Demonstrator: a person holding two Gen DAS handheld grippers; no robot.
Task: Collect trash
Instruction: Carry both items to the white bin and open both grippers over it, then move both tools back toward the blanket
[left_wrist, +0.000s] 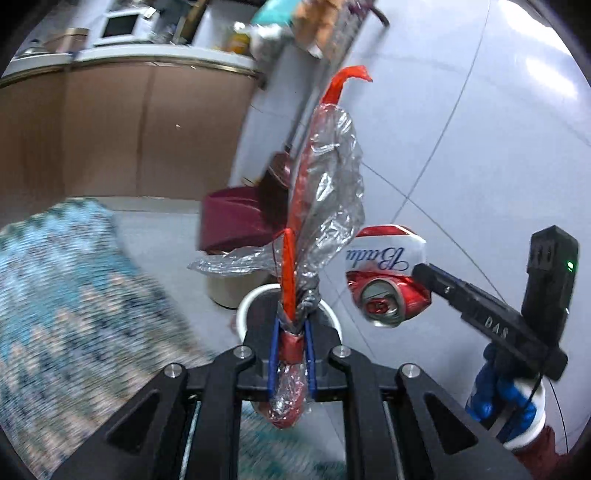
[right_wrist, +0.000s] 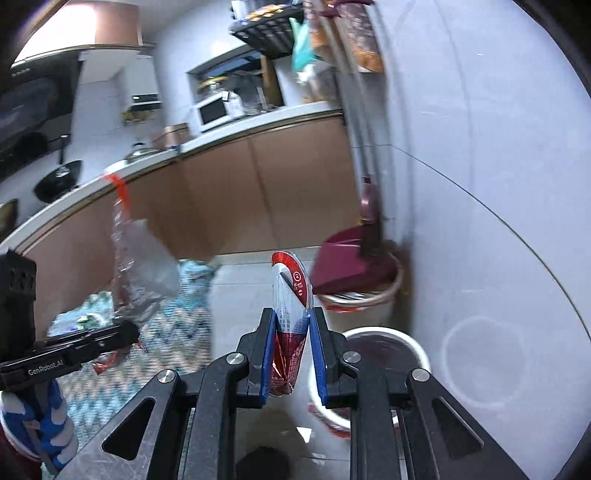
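The left gripper (left_wrist: 291, 354) pinches a clear-and-red plastic wrapper (left_wrist: 325, 199) above the white bin (right_wrist: 388, 336). The right gripper (right_wrist: 291, 354) clamps a crushed red can (right_wrist: 290, 295) just beside that bin's rim.

Tiled floor (right_wrist: 258, 280) with zigzag rug (right_wrist: 177, 332), bins (right_wrist: 369, 310)

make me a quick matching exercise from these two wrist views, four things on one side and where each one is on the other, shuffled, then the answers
Things:
1. crushed can
2. plastic wrapper
3. dustpan
4. microwave

Places:
A. on the kitchen counter
B. pinched in the left gripper
C. resting on a bin by the wall
D. pinched in the right gripper

Pairs: 1-D, 2-B, 3-C, 4-A
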